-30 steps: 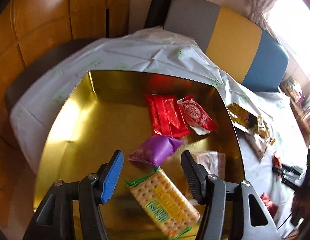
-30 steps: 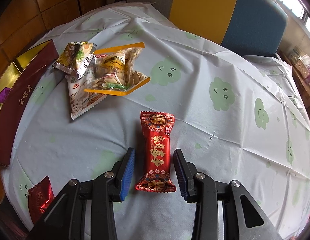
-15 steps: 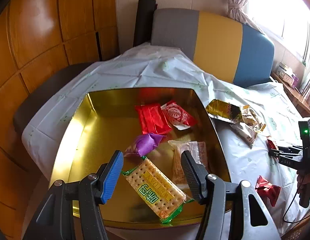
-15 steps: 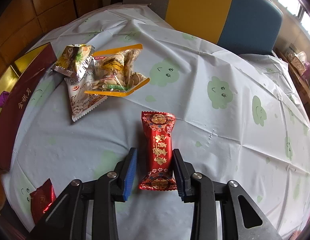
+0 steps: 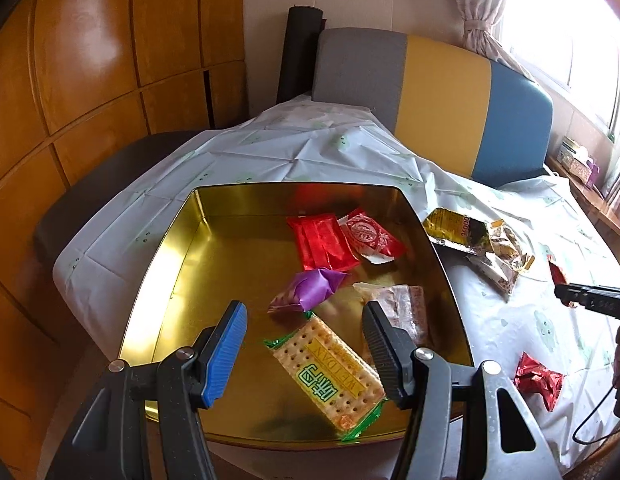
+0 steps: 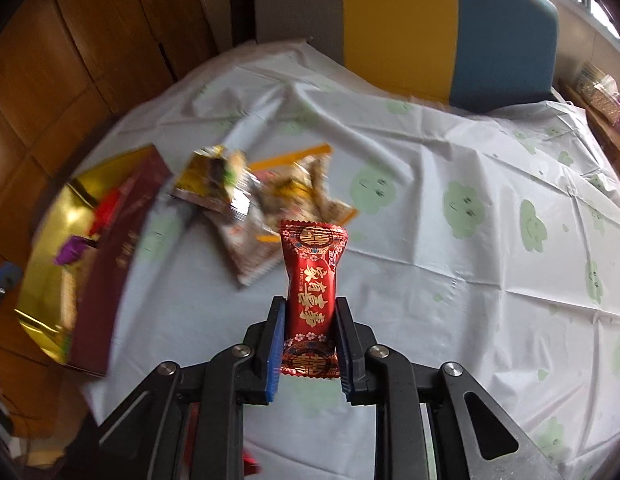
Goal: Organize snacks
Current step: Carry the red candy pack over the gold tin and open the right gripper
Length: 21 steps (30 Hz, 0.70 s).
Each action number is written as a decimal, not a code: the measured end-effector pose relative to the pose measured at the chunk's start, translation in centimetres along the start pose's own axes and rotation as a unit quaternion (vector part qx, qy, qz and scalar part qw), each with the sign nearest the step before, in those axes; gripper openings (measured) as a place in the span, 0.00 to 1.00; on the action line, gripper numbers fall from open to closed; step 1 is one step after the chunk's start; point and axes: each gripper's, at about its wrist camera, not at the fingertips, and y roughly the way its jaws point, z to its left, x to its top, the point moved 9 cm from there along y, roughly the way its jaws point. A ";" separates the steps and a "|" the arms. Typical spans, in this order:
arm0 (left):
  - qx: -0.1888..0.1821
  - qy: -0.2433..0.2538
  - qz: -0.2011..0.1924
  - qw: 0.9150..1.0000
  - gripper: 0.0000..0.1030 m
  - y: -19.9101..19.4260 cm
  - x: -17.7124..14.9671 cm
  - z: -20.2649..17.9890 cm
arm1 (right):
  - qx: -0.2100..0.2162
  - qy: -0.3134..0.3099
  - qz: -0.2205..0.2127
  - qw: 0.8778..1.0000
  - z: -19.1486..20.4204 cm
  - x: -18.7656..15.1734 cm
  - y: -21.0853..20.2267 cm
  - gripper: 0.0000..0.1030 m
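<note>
One red candy pack point(image 6: 311, 292) is pinched in the right gripper point(image 6: 310, 340), jaws just closed on its lower half, long axis running straight out along the fingers, clear of the cloth. Tin point(image 6: 46, 216) lies far left of that pack, so the carry goes left. Left gripper point(image 5: 302, 344) hangs wide and empty over the tin point(image 5: 182, 280), cracker pack point(image 5: 329, 372) below it. Only the left view shows the tin's contents clearly; only the right view shows the grip.
</note>
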 end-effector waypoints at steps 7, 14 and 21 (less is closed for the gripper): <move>0.008 -0.005 -0.007 1.000 0.59 -0.3 0.1 0.9 | 0.081 -0.070 -0.023 0.994 10.7 1.5 -1.1 0.23; 0.017 -0.021 -0.017 0.999 0.59 -0.8 0.1 2.4 | 0.132 -0.138 -0.016 0.982 19.2 1.2 -0.1 0.23; 0.032 -0.038 -0.018 0.999 0.59 -0.9 -0.2 4.3 | 0.133 -0.186 0.021 0.973 23.6 -0.7 2.4 0.23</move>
